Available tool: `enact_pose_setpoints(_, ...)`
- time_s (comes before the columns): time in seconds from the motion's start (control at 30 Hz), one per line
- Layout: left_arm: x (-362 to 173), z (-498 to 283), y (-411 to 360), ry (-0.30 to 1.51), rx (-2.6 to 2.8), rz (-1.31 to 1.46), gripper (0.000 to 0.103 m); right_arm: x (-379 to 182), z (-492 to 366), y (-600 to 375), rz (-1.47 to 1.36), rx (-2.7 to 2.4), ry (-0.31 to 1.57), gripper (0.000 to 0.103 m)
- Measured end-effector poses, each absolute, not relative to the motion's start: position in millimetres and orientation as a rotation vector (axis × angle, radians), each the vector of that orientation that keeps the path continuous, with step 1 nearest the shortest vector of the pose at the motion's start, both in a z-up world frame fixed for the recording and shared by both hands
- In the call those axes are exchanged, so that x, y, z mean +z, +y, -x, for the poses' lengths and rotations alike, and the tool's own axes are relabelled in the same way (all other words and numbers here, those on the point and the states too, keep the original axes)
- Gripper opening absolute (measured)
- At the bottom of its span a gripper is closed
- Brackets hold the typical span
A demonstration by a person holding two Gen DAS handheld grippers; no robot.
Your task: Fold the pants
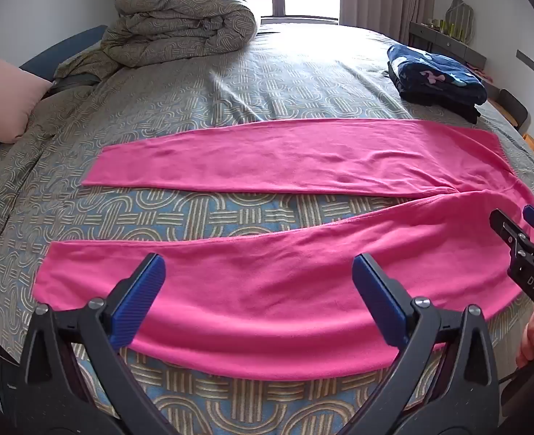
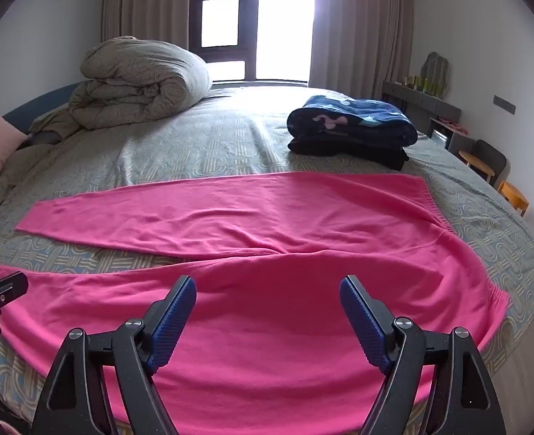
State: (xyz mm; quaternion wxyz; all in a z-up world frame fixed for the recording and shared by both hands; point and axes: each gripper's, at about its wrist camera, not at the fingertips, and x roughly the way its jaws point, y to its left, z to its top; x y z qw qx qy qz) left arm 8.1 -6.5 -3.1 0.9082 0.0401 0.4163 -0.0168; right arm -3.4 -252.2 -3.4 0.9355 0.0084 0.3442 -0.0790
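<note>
Pink pants spread flat on the bed — both claws wide open

Left claw (image 1: 256,290) and right claw (image 2: 267,311) hover empty at lower frame over the pants (image 1: 267,290) — bed (image 1: 230,83) beyond, folded navy clothes (image 2: 354,130) upper right.

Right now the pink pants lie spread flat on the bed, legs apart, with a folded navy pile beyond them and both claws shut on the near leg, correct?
No. Both wrist views show the left claw and right claw open above the pants, gripping nothing. The rest holds.

Bright daylight from the blown-out window (image 2: 256,21) — sharp focus, fisheye-curved, dark-vignetted edges.
</note>
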Motion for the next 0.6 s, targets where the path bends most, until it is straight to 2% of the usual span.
enact_pose_setpoints(0.6, -5.4, -4.8, -9.9, 0.858, -0.037, -0.093, 0.102, -7.7, 1.8, -254.5, -0.029, -0.162, 0.723, 0.083)
